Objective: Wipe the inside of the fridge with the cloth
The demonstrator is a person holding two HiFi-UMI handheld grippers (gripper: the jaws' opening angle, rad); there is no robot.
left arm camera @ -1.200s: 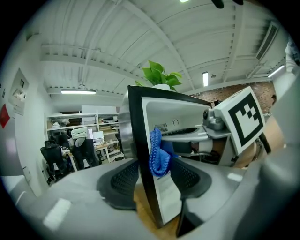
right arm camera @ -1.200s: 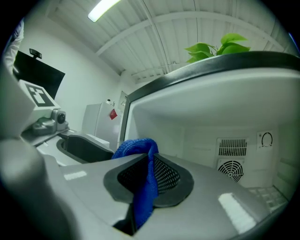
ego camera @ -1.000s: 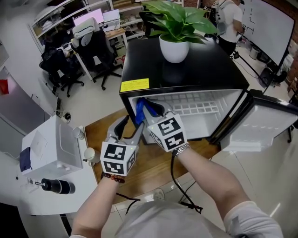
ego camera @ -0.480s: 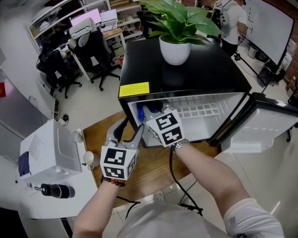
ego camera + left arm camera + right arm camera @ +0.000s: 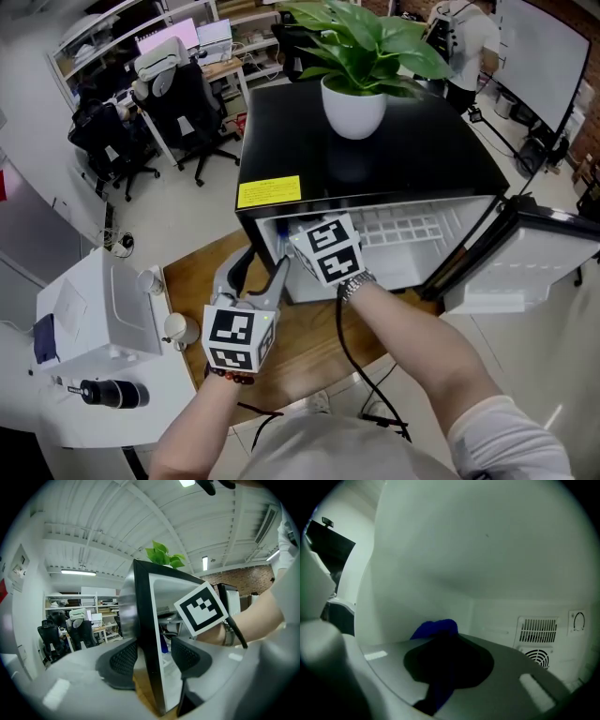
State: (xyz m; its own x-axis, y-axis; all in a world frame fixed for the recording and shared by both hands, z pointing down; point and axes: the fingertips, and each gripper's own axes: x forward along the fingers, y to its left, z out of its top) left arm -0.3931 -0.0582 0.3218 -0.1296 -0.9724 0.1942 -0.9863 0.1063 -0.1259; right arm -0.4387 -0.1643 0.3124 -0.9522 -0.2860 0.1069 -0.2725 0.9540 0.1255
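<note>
While the right gripper (image 5: 445, 644), clamped on the blue cloth (image 5: 430, 629), sits inside the fridge (image 5: 394, 155), wiping seems begun, unfinished; left gripper (image 5: 154, 657) gapes wide astride the fridge's front edge.

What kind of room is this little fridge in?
Most likely an office or lab workroom, not a kitchen. Behind the mini fridge stand desks with computer monitors, black office chairs, and a big whiteboard off to the right.
</note>
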